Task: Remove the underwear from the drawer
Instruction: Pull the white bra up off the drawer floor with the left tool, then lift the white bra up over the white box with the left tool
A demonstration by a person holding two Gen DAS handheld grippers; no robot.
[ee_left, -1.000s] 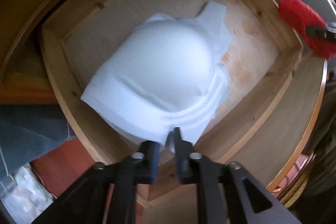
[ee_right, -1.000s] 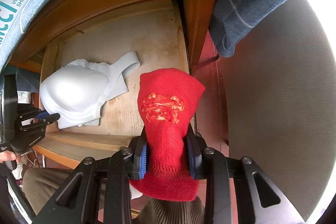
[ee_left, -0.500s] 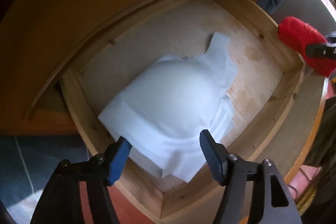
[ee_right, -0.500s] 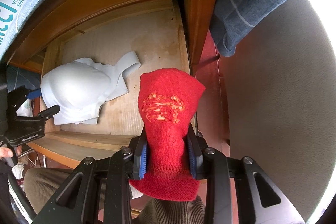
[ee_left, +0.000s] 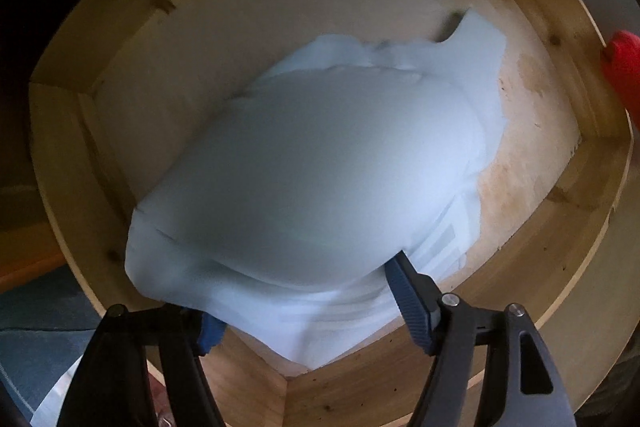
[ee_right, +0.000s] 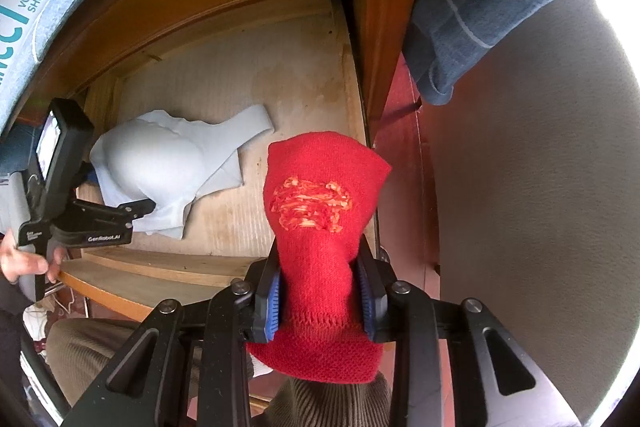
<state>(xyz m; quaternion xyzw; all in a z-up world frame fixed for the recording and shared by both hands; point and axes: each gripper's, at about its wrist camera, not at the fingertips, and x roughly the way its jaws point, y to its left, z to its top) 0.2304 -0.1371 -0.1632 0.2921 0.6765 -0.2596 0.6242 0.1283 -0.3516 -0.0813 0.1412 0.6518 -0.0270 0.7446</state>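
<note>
Jaws of the left gripper (ee_left: 308, 291), opening astride the white bra (ee_left: 320, 163) near the drawer (ee_left: 460, 359) front, should sink deeper before pinching the padded hem.

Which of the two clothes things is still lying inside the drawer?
The white bra. It lies on the drawer floor with the open left gripper straddling its near edge. The red knitted piece is shut in the right gripper, outside the drawer.

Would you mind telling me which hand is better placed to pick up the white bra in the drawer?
Left. Its tool straddles the white bra's near edge inside the drawer, fingers opening. The right tool is shut on a red knit garment.
</note>
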